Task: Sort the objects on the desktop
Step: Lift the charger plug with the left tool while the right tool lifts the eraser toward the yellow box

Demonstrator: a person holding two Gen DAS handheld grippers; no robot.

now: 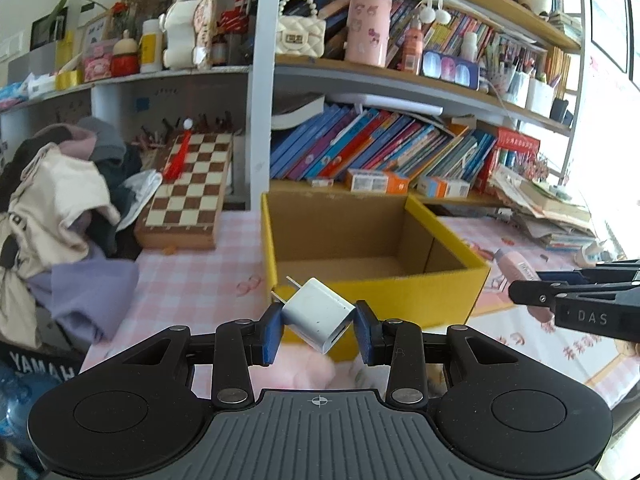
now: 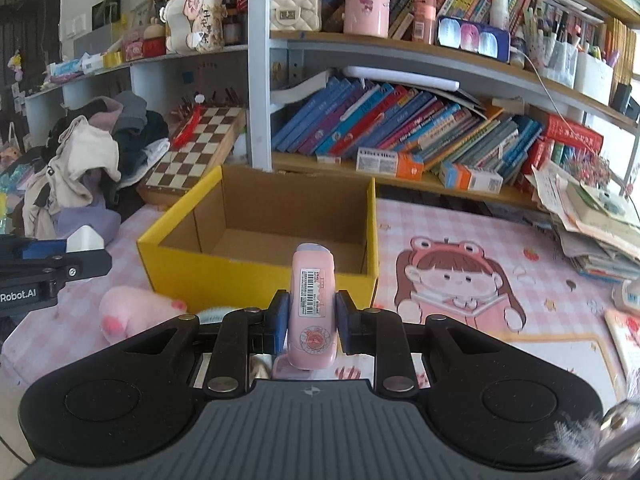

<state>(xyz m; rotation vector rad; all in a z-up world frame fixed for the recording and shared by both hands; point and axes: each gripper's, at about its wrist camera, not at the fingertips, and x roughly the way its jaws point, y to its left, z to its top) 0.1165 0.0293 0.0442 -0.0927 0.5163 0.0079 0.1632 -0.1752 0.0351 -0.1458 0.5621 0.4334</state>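
My left gripper (image 1: 319,330) is shut on a white plug charger (image 1: 318,314), tilted, prongs pointing up-left, held above the desk just short of the yellow cardboard box (image 1: 440,300). In the right wrist view my right gripper (image 2: 312,322) is shut on a pink stapler-like case (image 2: 313,308) with a barcode label, upright between the pads, in front of the same box (image 2: 240,280), whose inside shows bare cardboard. Each gripper appears at the other view's edge: the right gripper (image 1: 516,292) with the pink case (image 1: 520,272), the left gripper (image 2: 100,258) with the white charger (image 2: 85,239).
A pink plush toy (image 2: 136,312) lies on the pink checked desk mat (image 2: 460,232) by the box's near left corner. A chessboard (image 1: 188,188) and a heap of clothes (image 1: 60,208) sit left. Bookshelves (image 1: 380,152) rise behind; stacked papers (image 2: 592,224) lie right.
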